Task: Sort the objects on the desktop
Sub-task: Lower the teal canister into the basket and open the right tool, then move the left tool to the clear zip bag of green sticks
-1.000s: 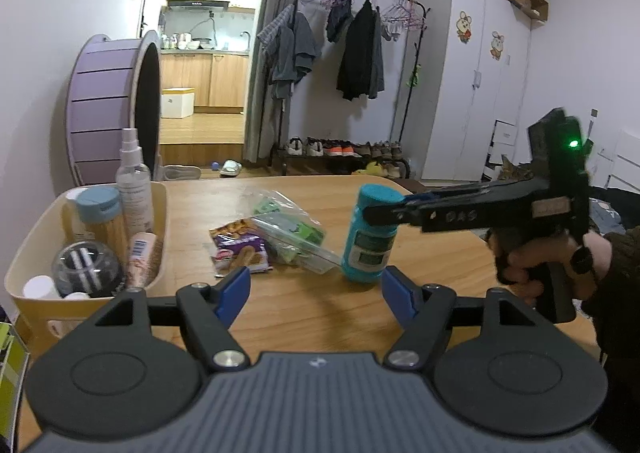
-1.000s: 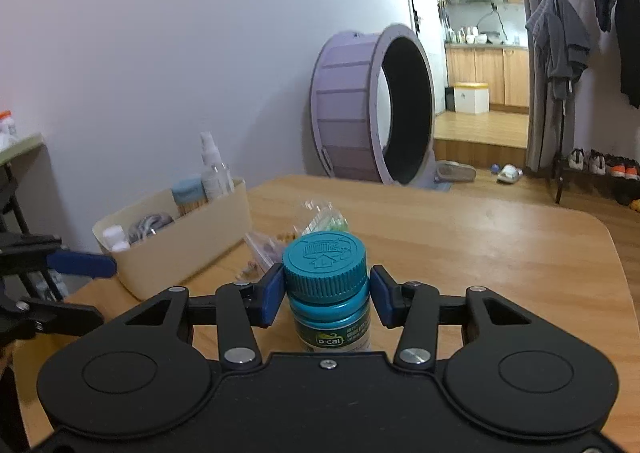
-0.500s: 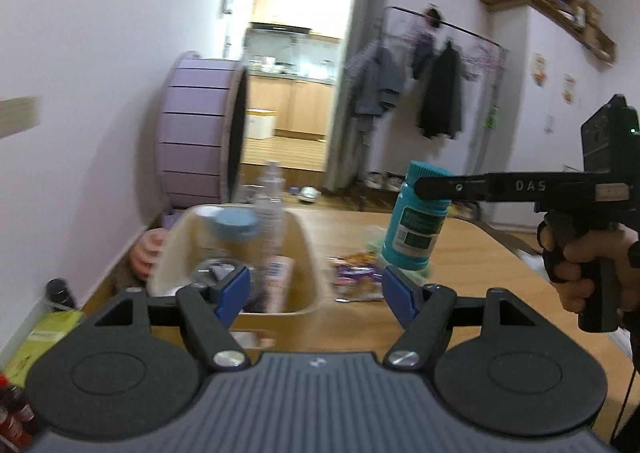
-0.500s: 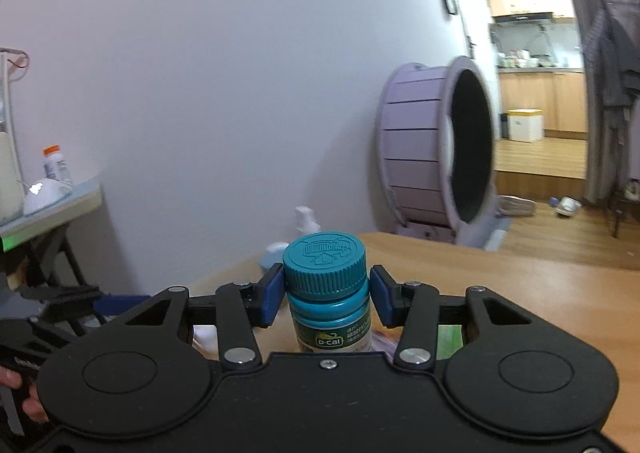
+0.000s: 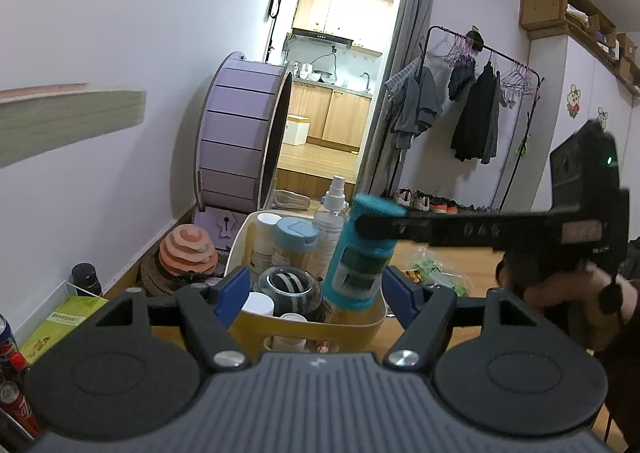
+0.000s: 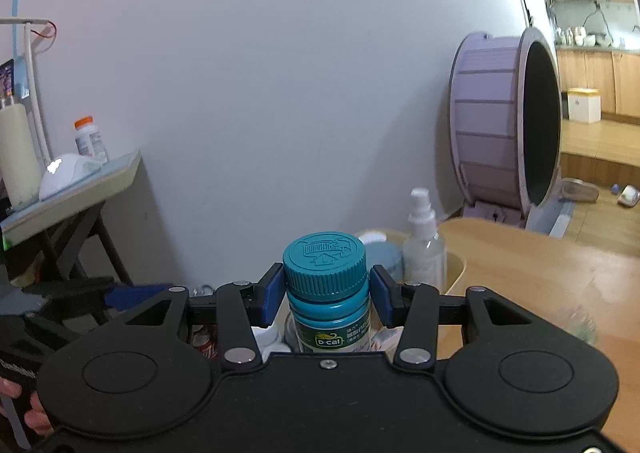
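Observation:
My right gripper [image 6: 327,295] is shut on a teal pill bottle [image 6: 326,261], its blue pads pressing just under the ribbed cap. In the left wrist view that teal bottle [image 5: 360,253] hangs tilted over the right part of a cream bin [image 5: 308,323], held by the right gripper [image 5: 372,225] reaching in from the right. The bin holds a spray bottle [image 5: 334,213], a blue-lidded jar [image 5: 294,241], a striped dark ball [image 5: 288,287] and white bottles. My left gripper [image 5: 316,293] is open in front of the bin with nothing between its fingers.
Snack and plastic packets [image 5: 436,273] lie on the wooden table [image 6: 540,265] right of the bin. A purple wheel [image 5: 240,141] stands by the wall behind. On the floor to the left are a pink toy [image 5: 188,249], a box and drink cans. A side table [image 6: 72,181] carries bottles.
Both grippers have swung left towards the bin. The right gripper has carried the teal bottle from the middle of the table to above the bin. The left gripper stays open.

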The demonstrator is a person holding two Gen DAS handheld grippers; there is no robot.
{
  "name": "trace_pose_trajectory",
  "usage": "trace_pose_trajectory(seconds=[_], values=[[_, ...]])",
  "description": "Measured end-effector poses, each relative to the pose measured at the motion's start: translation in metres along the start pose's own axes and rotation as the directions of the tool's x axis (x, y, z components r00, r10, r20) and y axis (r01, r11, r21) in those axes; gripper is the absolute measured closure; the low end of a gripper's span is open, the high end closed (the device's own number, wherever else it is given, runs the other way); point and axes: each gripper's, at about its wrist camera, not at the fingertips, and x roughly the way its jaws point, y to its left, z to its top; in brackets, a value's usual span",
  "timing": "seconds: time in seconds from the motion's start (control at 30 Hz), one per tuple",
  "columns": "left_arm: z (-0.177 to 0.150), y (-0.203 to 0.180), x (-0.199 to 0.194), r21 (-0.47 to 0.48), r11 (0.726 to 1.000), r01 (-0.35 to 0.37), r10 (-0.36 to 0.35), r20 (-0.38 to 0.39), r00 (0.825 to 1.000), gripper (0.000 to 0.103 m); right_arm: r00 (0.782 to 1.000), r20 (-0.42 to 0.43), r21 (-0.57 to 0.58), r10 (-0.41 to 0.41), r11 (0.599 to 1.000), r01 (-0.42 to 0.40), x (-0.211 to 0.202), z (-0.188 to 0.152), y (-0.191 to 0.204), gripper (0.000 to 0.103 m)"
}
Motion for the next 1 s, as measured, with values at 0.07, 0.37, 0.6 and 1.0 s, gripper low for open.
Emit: trace_pose_trajectory(seconds=[0.07, 0.37, 0.6, 1.0], values=[[-0.001, 0.0, -0.001, 0.001, 1.0, -0.003, 0.003, -0.001, 1.0, 0.031, 0.999, -0.034, 0.0, 0.013, 1.0, -0.013, 0.009, -0.003, 0.001, 0.058], [-0.004, -0.013, 0.005, 0.038, 0.999, 0.037, -0.036, -0.022, 0.999, 0.031, 0.998, 0.037, -0.031, -0.048, 0.998, 0.049, -0.034, -0.008, 0.002, 0.044], [-0.009, -0.028, 0.015, 0.056, 0.996, 0.072, -0.07, -0.039, 0.997, 0.031, 0.982, 0.042, -0.009, -0.184, 0.983, 0.185, -0.082, -0.028, -0.03, 0.044], [-0.02, -0.068, 0.041, 0.099, 0.986, 0.136, -0.128, -0.083, 0.988, 0.031, 0.938, -0.07, 0.047, -0.341, 0.938, 0.344, -0.081, -0.071, -0.095, 0.044]])
